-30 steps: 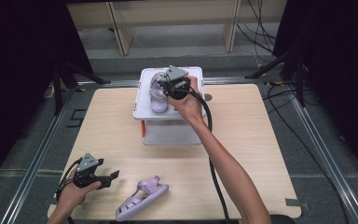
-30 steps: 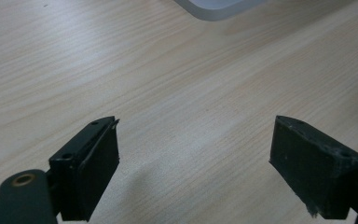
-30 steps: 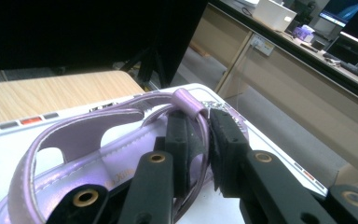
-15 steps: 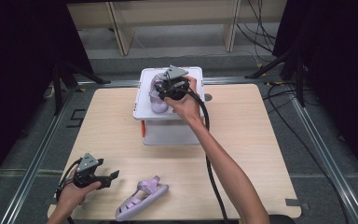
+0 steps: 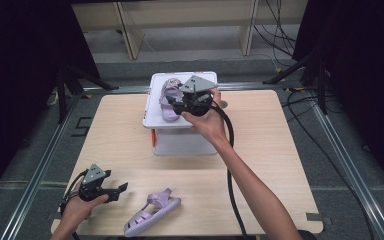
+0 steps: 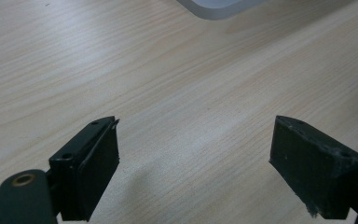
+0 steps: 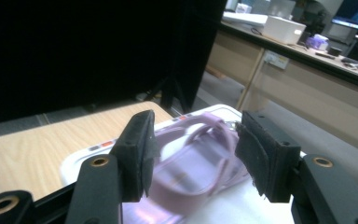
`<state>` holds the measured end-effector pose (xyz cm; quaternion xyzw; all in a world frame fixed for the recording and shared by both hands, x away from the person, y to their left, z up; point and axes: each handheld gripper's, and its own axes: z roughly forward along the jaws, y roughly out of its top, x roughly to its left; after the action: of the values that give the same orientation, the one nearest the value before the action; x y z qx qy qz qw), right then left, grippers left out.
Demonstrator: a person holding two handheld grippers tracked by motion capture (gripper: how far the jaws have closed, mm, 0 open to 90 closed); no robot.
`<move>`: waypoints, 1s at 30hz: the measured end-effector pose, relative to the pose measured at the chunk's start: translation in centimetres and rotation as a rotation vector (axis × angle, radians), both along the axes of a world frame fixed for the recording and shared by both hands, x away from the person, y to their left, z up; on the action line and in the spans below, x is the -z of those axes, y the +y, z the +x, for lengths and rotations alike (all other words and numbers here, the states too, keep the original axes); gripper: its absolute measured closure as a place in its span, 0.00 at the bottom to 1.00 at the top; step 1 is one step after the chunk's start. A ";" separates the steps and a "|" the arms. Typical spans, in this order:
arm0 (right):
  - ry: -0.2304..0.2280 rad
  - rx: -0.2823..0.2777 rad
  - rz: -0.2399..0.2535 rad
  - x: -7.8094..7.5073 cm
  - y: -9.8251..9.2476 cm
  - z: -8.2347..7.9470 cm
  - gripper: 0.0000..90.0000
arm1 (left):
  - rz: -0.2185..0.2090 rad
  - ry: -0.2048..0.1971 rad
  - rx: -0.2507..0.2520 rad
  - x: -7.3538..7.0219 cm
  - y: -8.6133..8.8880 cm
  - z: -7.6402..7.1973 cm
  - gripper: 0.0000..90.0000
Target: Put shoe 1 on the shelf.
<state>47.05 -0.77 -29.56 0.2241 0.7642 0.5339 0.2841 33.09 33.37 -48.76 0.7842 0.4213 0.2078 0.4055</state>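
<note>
A lilac sandal (image 5: 168, 96) lies on the lid of a white box (image 5: 180, 141) at the back of the table. My right gripper (image 5: 179, 102) hangs just to its right. In the right gripper view its jaws have just been opening, and the sandal (image 7: 193, 161) sits between and beyond them with the pads (image 7: 139, 148) off it. A second lilac sandal (image 5: 151, 213) lies on its side near the front edge. My left gripper (image 5: 122, 190) rests to the left of that sandal and stands open (image 6: 193, 158) over bare wood.
The wooden table (image 5: 280, 160) has free room on its right half. The box's corner (image 6: 219, 5) shows at the top of the left gripper view. Metal rails run along both table sides, and cables lie on the floor at the right.
The right gripper has opened and drawn back a little to the right, away from the sandal, which stays on the box lid. The left hand has kept still.
</note>
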 end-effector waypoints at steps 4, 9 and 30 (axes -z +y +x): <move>-0.017 -0.026 0.020 0.3 -0.8 -1.4 0.51 | 0.027 0.003 0.003 0.0 0.2 0.1 0.17; -0.034 -0.043 0.027 1.3 -1.9 -3.5 0.51 | 0.037 -0.005 0.012 0.0 0.2 0.2 0.17; 0.113 -0.111 0.055 7.7 -4.7 -8.3 0.49 | 0.034 -0.009 0.013 -0.3 0.2 0.0 0.17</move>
<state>38.71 -5.48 -37.26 0.2188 0.7752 0.5564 0.2042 33.10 33.57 -48.49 0.7926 0.4108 0.2158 0.3955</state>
